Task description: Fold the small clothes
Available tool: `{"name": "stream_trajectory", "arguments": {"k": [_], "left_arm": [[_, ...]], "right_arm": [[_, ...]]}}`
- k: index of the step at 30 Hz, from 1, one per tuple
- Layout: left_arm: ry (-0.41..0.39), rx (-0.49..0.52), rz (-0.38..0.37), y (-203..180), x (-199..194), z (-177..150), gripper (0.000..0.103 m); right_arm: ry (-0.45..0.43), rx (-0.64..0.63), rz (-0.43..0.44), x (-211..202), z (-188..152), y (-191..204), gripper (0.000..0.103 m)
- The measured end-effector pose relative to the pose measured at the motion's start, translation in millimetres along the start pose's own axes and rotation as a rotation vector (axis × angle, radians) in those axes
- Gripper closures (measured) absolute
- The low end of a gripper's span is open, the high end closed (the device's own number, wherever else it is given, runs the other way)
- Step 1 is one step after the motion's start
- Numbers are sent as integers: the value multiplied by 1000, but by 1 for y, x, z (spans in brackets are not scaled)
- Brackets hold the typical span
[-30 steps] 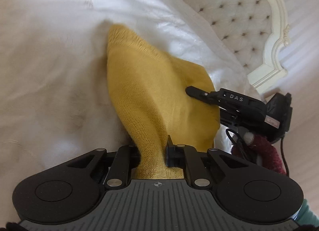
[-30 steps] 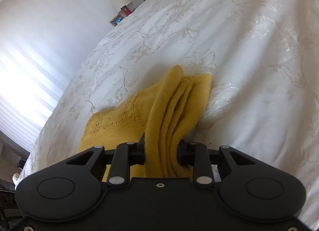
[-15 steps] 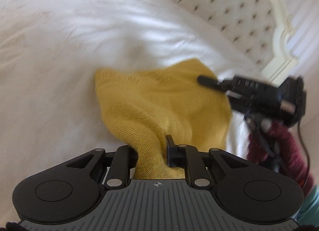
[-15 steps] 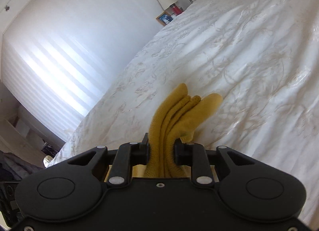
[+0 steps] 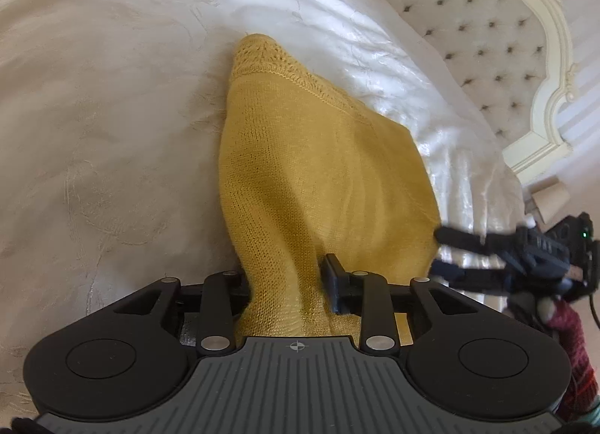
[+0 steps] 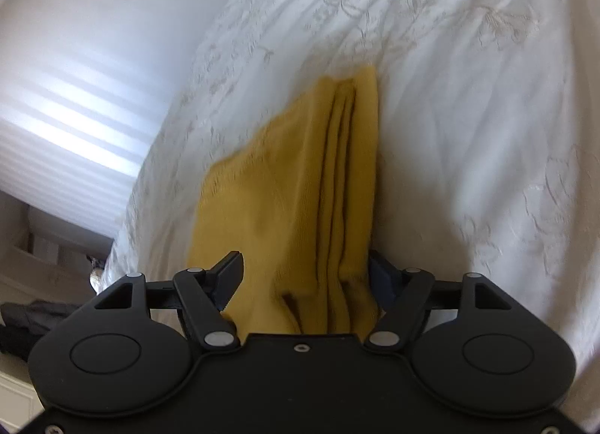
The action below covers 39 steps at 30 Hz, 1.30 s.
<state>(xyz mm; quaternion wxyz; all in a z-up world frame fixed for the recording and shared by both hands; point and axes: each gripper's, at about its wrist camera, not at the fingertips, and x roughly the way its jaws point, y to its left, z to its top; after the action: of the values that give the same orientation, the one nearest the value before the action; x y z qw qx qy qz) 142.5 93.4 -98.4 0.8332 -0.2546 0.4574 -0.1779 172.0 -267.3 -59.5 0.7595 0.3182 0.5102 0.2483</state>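
Here, on my left wrist view, the left tongs are clamped on the yellow knit garment, which rises from the lower centre and spreads toward the middle of the frame. Its far lace-patterned edge lies on the white embroidered bedspread. At the right edge I see the right tongs, their fingers apart, with the upper tip touching the garment's right edge. Upper right: a tufted headboard with a carved cream frame.

On my right wrist view, the right tongs stand wide apart. The yellow knit garment passes between them in several stacked folds, running from the lower centre up to the middle of the frame. The right finger is against the folds; the left finger sits over the cloth, and I cannot tell if it touches. The picture is blurred. The bedspread fills the right half. The left half shows a bright striped wall.
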Motion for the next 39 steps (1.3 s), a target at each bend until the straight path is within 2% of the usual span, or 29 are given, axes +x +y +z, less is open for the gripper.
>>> {"name": "stream_trajectory", "arguments": {"k": [6, 8, 9, 11, 14, 17, 18, 20, 21, 23, 26, 28, 30, 32, 34, 37, 39], "left_arm": [[-5, 26, 2, -2, -5, -6, 71], [-3, 53, 15, -5, -8, -6, 71], [0, 72, 22, -7, -10, -6, 70], [4, 118, 52, -14, -14, -6, 69], [-19, 172, 122, -20, -19, -4, 60], [-27, 248, 260, -26, -20, -5, 57], [-25, 277, 284, -29, -20, -6, 54], [-24, 316, 314, -34, -20, -9, 53], [-19, 333, 332, -37, -20, -10, 53], [-15, 375, 377, -44, -20, -13, 51], [-40, 384, 398, -53, -26, -13, 52], [-81, 394, 411, -64, -34, -15, 52], [-124, 422, 426, -76, -44, -21, 52], [-155, 451, 455, -90, -51, -27, 51], [-183, 450, 493, -98, -60, -34, 43], [-240, 392, 534, -103, -75, -48, 35], [-252, 362, 564, -103, -80, -53, 34]], "right_arm": [[173, -80, -37, 6, -25, 17, 30], [188, -133, -71, 13, -30, 28, 48], [184, -176, -120, 15, -32, 36, 72], [176, -264, -196, 10, -38, 49, 79], [190, -317, -286, 1, -41, 60, 83], [228, -295, -366, -1, -42, 51, 89], [230, -292, -377, -2, -44, 50, 89], [196, -289, -375, -9, -44, 53, 85], [168, -294, -381, -15, -45, 57, 80], [110, -305, -395, -27, -50, 65, 79], [-29, -330, -409, -43, -60, 83, 74], [-137, -367, -406, -54, -72, 94, 50], [-239, -414, -400, -62, -82, 104, 41], [-324, -466, -402, -64, -92, 113, 39], [-389, -488, -396, -59, -99, 121, 21], [-441, -491, -377, -50, -105, 126, 13], [-451, -469, -373, -45, -105, 125, 8]]}}
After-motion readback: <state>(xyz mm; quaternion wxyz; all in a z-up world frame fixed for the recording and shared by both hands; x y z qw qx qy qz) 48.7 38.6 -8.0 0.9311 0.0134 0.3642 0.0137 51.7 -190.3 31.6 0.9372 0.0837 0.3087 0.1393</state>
